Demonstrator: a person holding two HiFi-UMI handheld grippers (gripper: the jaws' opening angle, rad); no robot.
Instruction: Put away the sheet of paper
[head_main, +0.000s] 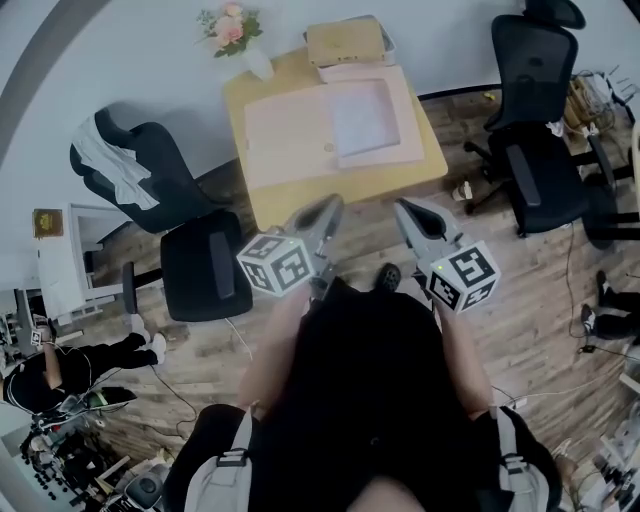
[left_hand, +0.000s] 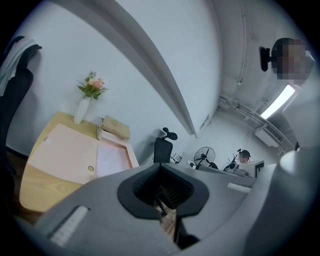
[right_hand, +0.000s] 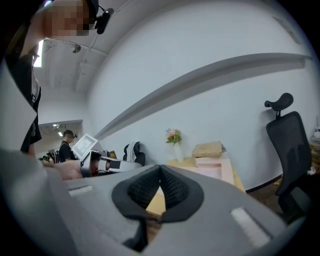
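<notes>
The white sheet of paper (head_main: 364, 116) lies in the right half of an open pink file case (head_main: 290, 140) on the wooden desk (head_main: 345, 190). In the left gripper view the sheet (left_hand: 111, 160) sits in the case (left_hand: 62, 155) well ahead of the jaws. My left gripper (head_main: 331, 206) and right gripper (head_main: 402, 208) hang side by side in front of the desk's near edge, short of the case. Both are shut with nothing between their jaws. The left gripper (left_hand: 160, 169) and the right gripper (right_hand: 160, 172) each show their jaws meeting in their own views.
A vase of flowers (head_main: 236, 36) and a tan box (head_main: 345, 42) stand at the desk's back edge by the wall. A black office chair (head_main: 190, 262) with a white cloth stands left of the desk, another (head_main: 536, 130) to the right. People work in the background.
</notes>
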